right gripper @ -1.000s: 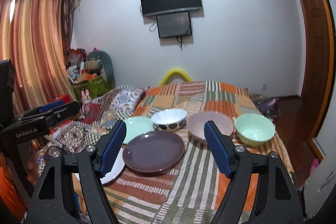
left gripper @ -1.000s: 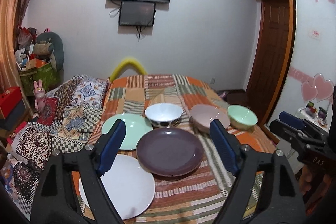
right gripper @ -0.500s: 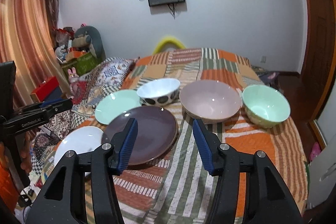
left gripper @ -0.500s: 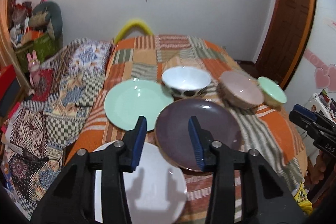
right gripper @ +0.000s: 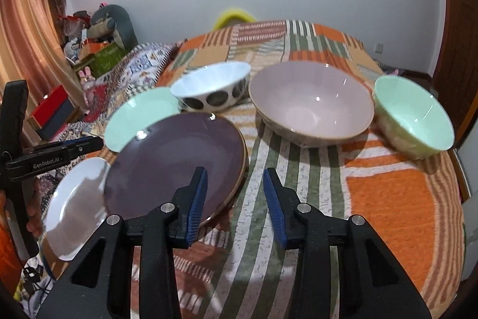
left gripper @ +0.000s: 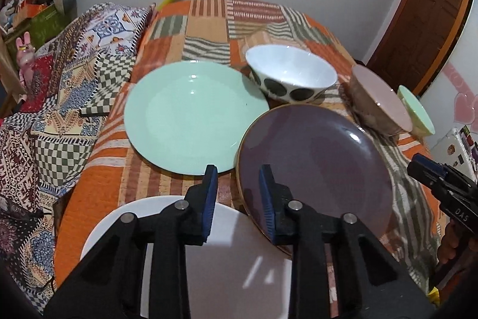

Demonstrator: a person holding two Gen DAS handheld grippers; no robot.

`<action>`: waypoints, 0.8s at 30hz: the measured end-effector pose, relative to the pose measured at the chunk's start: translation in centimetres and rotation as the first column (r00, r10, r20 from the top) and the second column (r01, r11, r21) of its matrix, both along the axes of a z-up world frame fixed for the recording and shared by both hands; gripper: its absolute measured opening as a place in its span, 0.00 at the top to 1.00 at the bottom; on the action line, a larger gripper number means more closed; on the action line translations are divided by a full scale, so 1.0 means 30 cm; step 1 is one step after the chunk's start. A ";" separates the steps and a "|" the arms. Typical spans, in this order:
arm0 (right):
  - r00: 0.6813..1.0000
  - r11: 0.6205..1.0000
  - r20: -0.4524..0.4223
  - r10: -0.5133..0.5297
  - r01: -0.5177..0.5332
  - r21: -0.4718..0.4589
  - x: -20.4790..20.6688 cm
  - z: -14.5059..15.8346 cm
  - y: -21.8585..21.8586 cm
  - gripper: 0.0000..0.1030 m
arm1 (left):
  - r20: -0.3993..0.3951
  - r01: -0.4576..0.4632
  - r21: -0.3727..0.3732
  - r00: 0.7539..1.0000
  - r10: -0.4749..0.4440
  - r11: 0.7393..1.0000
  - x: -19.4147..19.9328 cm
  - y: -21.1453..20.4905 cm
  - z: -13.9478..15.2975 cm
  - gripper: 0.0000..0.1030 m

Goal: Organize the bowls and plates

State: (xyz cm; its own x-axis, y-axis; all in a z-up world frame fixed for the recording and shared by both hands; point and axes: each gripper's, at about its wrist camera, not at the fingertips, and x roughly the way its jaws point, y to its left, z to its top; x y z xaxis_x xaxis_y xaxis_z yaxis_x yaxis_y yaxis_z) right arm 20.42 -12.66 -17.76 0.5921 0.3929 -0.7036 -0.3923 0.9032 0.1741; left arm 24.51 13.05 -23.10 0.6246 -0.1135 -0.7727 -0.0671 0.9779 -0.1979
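On the patchwork cloth lie a purple plate [left gripper: 313, 163] [right gripper: 176, 163], a mint plate [left gripper: 194, 115] [right gripper: 140, 115] and a white plate [left gripper: 227, 253] [right gripper: 74, 205]. Behind stand a white dotted bowl [left gripper: 291, 78] [right gripper: 212, 88], a pink bowl [left gripper: 379, 103] [right gripper: 310, 100] and a mint bowl [left gripper: 416, 115] [right gripper: 415, 118]. My left gripper [left gripper: 237, 187] is open and empty, low over the gap between the white and purple plates. My right gripper [right gripper: 234, 190] is open and empty, at the purple plate's right rim.
The table's near edge and right edge [right gripper: 448, 199] are close to the dishes. A quilt-covered surface [left gripper: 59, 97] lies left. Boxes and toys [right gripper: 98, 56] stand at the far left wall. A wooden door [left gripper: 424, 20] is at the right.
Both grippers have come down and forward toward the plates, and both pairs of jaws have narrowed from wide open. The dishes have not moved.
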 end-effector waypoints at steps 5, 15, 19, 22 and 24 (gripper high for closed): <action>0.999 1.000 -0.044 -0.002 0.001 -0.021 0.039 -0.045 0.001 0.65 | -0.026 0.011 -0.006 1.000 -0.011 1.000 0.037 0.003 -0.044 0.73; 0.988 0.998 -0.144 0.055 -0.055 0.000 0.076 -0.088 0.019 0.86 | -0.066 0.027 -0.054 0.997 -0.031 0.998 0.082 0.011 -0.102 0.77; 0.987 0.998 -0.148 0.062 -0.063 -0.006 0.072 -0.088 0.025 0.86 | -0.069 0.047 -0.073 0.996 -0.052 0.996 0.091 0.002 -0.105 0.87; 0.984 0.998 -0.164 0.065 -0.065 0.007 0.083 -0.093 0.019 0.85 | -0.068 0.047 -0.057 0.996 -0.051 0.997 0.090 -0.007 -0.103 0.87; 0.982 0.998 -0.176 0.067 -0.065 0.015 0.092 -0.098 0.018 0.85 | -0.065 0.047 -0.051 0.997 -0.050 0.998 0.084 -0.012 -0.101 0.88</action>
